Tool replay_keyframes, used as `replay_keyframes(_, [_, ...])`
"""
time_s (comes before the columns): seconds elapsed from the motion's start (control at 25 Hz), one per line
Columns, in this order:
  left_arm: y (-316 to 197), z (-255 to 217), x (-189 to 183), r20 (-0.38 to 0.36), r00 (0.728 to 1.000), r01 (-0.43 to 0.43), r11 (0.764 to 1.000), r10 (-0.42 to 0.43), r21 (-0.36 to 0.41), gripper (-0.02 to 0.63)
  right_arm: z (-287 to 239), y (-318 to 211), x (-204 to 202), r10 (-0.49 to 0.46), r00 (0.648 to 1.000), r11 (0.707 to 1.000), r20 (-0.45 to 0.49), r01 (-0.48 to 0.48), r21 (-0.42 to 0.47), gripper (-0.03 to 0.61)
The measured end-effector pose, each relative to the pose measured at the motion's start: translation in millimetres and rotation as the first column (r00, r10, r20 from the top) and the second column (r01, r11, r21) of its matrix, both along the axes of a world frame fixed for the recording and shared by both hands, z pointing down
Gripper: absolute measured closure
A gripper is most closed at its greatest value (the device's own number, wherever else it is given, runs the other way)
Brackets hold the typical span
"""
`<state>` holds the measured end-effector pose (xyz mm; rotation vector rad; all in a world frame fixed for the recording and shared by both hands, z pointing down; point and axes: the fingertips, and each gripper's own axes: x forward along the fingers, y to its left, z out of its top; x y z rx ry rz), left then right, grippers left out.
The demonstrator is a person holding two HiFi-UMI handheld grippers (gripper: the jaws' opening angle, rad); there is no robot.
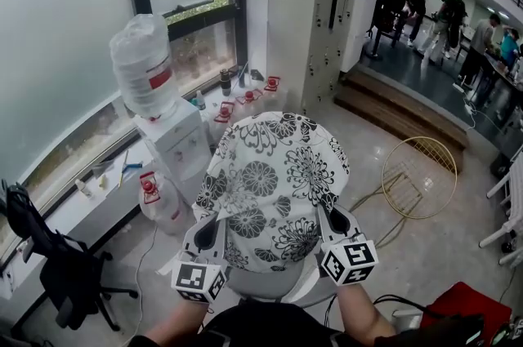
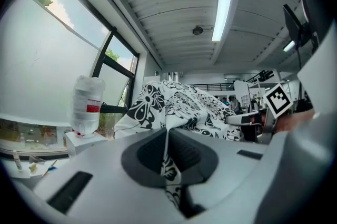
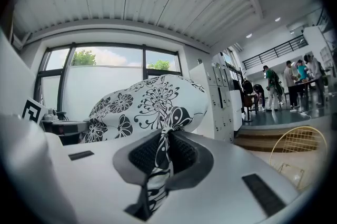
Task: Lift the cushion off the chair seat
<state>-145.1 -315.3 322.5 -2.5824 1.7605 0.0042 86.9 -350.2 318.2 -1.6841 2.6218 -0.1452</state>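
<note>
A white cushion (image 1: 274, 178) printed with black flowers hangs in the air in front of me, held by its two near corners. My left gripper (image 1: 214, 233) is shut on the near left corner; the left gripper view shows the cushion (image 2: 179, 107) with its fabric pinched between the pads. My right gripper (image 1: 337, 221) is shut on the near right corner, and the cushion (image 3: 150, 104) bulges beyond its pinching jaws in the right gripper view. The chair seat (image 1: 265, 286) shows as a pale rim just below the cushion's near edge.
A water dispenser (image 1: 176, 143) with a big bottle (image 1: 143, 64) stands at the left by the window, spare jugs (image 1: 159, 198) on the floor beside it. A black office chair (image 1: 61, 272) is at far left, a round wire frame (image 1: 418, 178) at right, lockers (image 1: 331, 11) behind.
</note>
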Motion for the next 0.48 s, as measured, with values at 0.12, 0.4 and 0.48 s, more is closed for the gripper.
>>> replay_keyframes(0.12, [-0.4,-2.9,-1.3,-0.006,1.0,0.002,1.0,-0.002,-0.002,0.604,-2.9,-0.8,-1.7,0.001,1.0,1.0,0.0,-0.001,0.001,0.543])
replay_keyframes(0.4, [8.5,8.8,-5.7,-0.004,1.0,0.011,1.0,-0.011,-0.008,0.604,7.9,7.9,-6.2,-0.004,1.0,1.0,0.0,0.004,0.0,0.543])
replay_keyframes(0.48, [6.1,2.3,-10.7,-0.007,1.0,0.013,1.0,-0.013,-0.013,0.604,0.4,5.4,-11.4,-0.005,1.0,1.0,-0.002,0.005,-0.003,0.543])
